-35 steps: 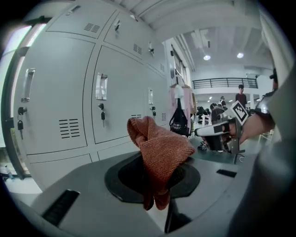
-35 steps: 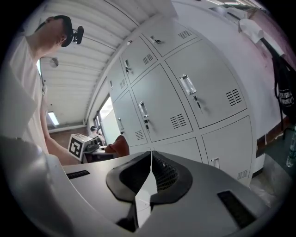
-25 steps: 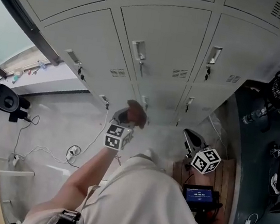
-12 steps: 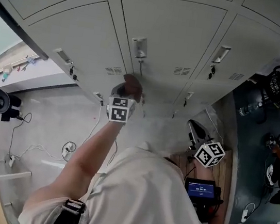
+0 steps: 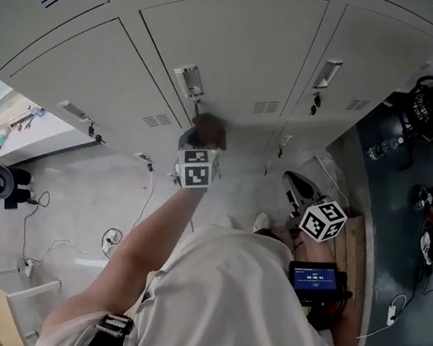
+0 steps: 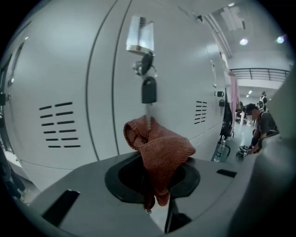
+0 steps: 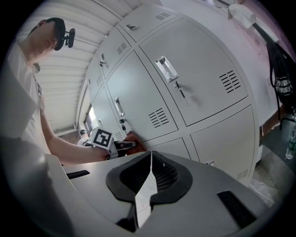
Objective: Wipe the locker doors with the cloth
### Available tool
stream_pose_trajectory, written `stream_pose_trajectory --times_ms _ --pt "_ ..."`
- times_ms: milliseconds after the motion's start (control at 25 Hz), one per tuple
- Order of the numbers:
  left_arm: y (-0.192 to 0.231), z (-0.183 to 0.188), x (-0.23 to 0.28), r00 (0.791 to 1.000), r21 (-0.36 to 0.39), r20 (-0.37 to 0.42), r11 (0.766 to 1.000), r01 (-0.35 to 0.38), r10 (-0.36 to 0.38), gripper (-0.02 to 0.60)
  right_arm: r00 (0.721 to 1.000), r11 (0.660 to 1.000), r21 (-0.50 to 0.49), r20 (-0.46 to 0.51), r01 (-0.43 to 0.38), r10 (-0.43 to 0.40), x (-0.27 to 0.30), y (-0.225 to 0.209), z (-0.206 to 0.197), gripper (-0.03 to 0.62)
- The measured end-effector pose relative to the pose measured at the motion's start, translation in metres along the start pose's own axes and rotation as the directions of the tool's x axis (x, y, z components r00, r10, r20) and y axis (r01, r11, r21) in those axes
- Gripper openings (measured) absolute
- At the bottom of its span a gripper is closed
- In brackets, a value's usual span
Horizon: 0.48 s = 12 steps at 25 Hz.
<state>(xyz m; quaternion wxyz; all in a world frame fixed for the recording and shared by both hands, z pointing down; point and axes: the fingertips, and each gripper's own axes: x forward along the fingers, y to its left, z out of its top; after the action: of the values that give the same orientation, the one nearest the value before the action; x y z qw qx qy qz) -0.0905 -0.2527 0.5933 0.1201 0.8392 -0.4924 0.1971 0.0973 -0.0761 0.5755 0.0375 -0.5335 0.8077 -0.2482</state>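
Left gripper view shows my left claw (image 6: 152, 185) clenched on the rust-red cloth (image 6: 159, 146), bunched just below the key (image 6: 148, 90) hanging in a locker door (image 6: 185, 69). I cannot tell whether it touches the panel. My right claw (image 7: 150, 162) is pinched together on nothing, held aside. I judge wiping is under way; the next pass must press flat and steer around that key.
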Motion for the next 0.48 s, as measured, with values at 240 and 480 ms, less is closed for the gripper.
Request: stream_pose_trajectory --times_ms 240,480 --pt "-0.066 0.006 0.028 0.998 0.019 -0.020 0.998 0.067 -0.066 0.075 0.999 0.999 -0.027 0.025 -0.035 0.035 -0.003 -0.028 0.034 0.020" --pt "-0.138 0.021 0.053 0.987 0.034 -0.029 0.987 0.159 -0.158 0.075 0.998 0.999 -0.034 0.039 -0.040 0.042 -0.016 -0.063 0.058 0.020"
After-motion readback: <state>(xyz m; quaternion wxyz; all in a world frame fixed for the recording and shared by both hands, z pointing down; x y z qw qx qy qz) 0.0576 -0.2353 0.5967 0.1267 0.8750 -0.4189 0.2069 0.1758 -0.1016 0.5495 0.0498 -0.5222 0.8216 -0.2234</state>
